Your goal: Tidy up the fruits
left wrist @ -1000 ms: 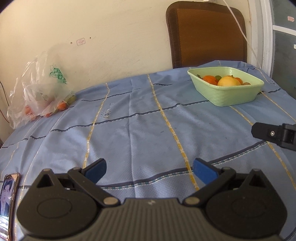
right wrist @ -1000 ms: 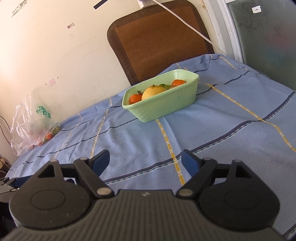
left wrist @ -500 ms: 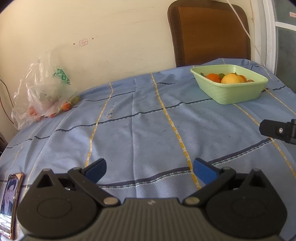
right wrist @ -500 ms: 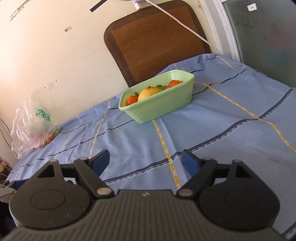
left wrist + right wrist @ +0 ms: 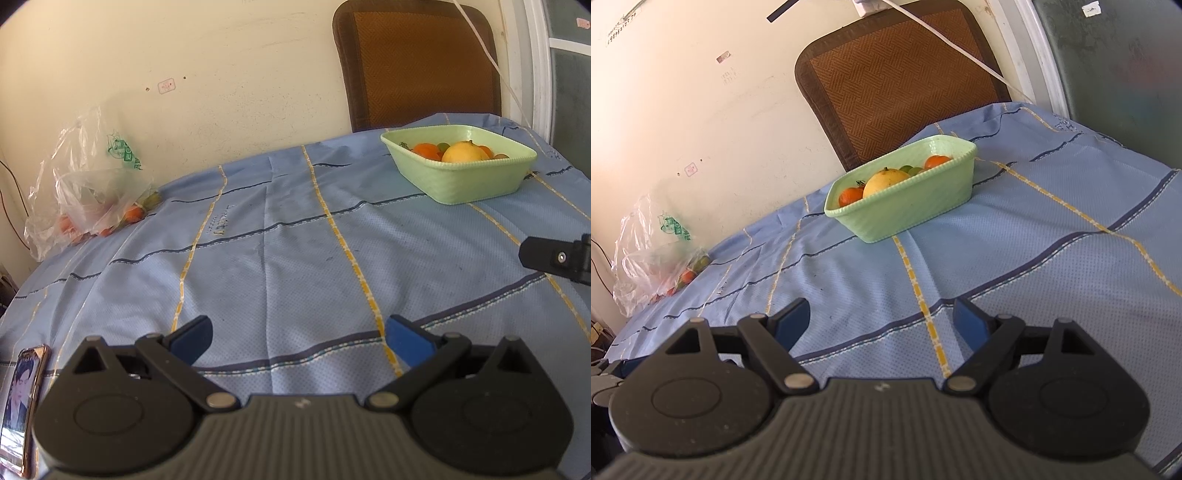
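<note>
Altogether one green basket (image 5: 905, 218), one plastic bag (image 5: 88, 192), two oranges inside the basket.

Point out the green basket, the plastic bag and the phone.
green basket (image 5: 905, 214): right wrist view, on its near side wall.
plastic bag (image 5: 85, 184): left wrist view, on the crumpled clear film at its middle.
phone (image 5: 22, 398): left wrist view, on its screen at the table edge.

Bright daylight falls from the right, washing the wall (image 5: 665, 122) pale with glare (upper left of the right wrist view). Both fisheye pictures bend and darken at the corners; focus is sharp.
</note>
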Demonstrator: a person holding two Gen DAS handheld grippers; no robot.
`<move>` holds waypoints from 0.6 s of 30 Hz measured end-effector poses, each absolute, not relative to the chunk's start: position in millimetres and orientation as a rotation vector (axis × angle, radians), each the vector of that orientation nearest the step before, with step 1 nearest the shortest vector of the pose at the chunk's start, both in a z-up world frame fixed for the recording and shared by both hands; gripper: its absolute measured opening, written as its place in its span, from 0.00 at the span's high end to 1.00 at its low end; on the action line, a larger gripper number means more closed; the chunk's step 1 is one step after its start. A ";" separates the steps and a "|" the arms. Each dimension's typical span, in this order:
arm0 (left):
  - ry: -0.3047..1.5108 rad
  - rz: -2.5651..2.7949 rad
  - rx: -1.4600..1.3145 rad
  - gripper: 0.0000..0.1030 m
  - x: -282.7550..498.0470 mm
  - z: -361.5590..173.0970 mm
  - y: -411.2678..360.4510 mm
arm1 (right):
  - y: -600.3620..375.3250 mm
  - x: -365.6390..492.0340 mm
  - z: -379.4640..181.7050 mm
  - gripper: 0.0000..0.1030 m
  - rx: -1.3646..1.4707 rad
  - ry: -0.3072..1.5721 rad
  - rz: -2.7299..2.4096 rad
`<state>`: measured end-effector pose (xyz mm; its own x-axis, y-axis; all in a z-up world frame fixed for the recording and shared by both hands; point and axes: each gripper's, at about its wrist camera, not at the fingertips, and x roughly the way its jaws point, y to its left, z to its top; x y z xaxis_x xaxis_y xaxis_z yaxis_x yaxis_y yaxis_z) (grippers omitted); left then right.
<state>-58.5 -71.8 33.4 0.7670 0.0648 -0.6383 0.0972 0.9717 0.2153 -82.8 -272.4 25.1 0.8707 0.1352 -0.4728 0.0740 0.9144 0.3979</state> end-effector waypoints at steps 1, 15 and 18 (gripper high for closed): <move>0.698 -0.017 0.243 0.00 -58.4 33.3 -72.0 | -272.5 -82.6 25.2 0.16 0.420 0.517 0.033; 0.691 -0.019 0.254 0.00 -58.4 32.8 -74.4 | -273.5 -82.3 21.3 0.16 0.428 0.518 0.028; 0.689 -0.022 0.255 0.00 -58.2 32.7 -75.5 | -273.5 -83.0 20.1 0.16 0.428 0.516 0.027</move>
<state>-58.2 -75.5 32.7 0.7730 0.0639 -0.6311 0.1043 0.9686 0.2258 -83.0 -273.5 20.1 0.8715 0.1310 -0.4725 0.0814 0.9116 0.4029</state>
